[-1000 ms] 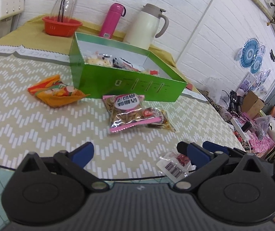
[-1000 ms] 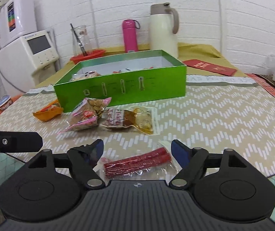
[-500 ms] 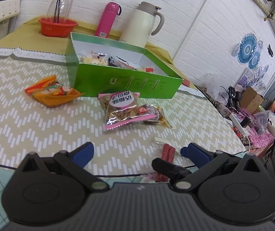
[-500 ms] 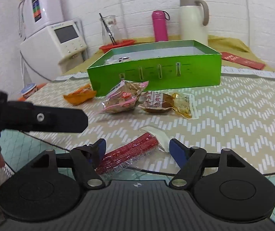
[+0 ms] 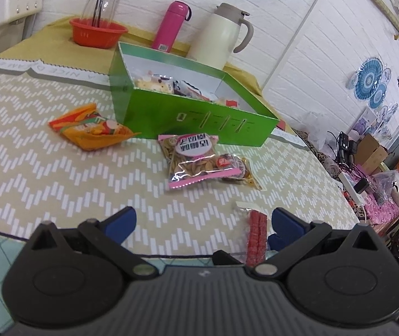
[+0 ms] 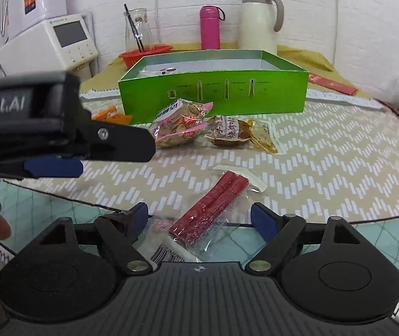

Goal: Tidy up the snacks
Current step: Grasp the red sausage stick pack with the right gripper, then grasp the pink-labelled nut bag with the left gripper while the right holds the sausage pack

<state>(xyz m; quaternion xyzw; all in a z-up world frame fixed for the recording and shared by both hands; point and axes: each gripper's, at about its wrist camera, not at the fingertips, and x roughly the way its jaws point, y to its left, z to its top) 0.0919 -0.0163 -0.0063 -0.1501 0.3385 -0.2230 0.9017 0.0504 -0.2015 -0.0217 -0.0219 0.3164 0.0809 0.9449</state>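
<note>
Right wrist view puts your right gripper [image 6: 199, 219] at the near edge of the table, its blue-padded jaws spread wide on either side of the clear plastic packet of red sausage sticks [image 6: 209, 210], which lies flat, partly overhanging the edge of the chevron-patterned tablecloth [image 6: 325, 162]. Neither pad touches it yet, so you hold nothing there. Your left gripper [image 5: 201, 219] is likewise open and empty, hovering just beside the same packet.

As for progress: the shallow green cardboard box [image 5: 188, 114] already holds several wrapped snacks, bunched toward its left end. Four items are still out on the cloth: the sausage packet between your right jaws, the pink-edged bag of seeds [image 5: 194, 159] just in front of the box, the brown vacuum-packed snack [image 6: 236, 135] touching that bag, and the orange crinkled snack bag [image 5: 90, 130] off to the left. So you look partway through, with the sausage packet seemingly next.
</note>
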